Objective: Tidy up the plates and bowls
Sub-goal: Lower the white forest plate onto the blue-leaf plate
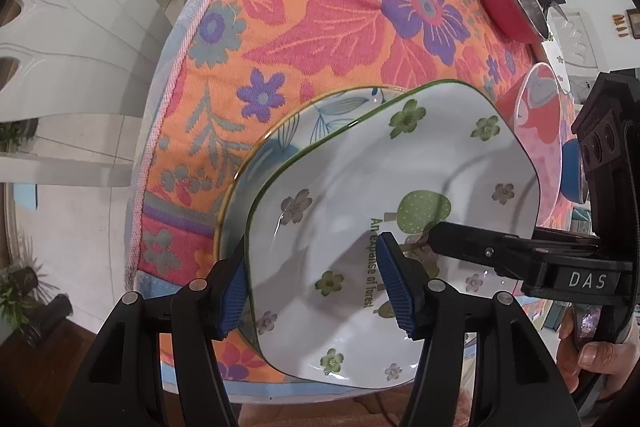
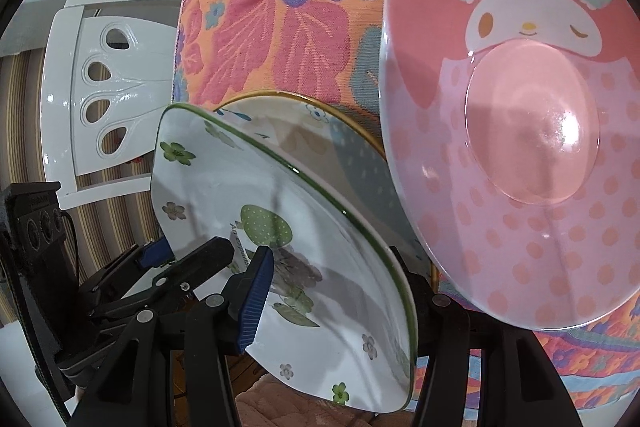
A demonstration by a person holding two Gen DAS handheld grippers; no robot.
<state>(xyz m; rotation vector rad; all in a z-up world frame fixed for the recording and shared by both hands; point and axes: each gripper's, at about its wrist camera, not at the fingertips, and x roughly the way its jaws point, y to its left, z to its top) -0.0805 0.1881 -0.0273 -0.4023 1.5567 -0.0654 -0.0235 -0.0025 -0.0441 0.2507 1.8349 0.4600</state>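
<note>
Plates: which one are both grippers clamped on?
The squarish green-rimmed plate with green flowers and a tree. The left gripper and right gripper straddle its rim. The round gold-rimmed plate beneath and the pink cartoon plate are untouched.

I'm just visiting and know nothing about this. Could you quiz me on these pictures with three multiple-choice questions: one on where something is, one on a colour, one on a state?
1. The square plate is: A over the round plate; B in a sink; C in a cupboard.
2. Its rim is: A red; B green; C black.
3. The pink bowl is: A full of soup; B upside down; C empty.
Answers: 1 A, the round plate's gold rim peeks out beneath it. 2 B, a green line edges it. 3 C, its bare bottom shows.
</note>
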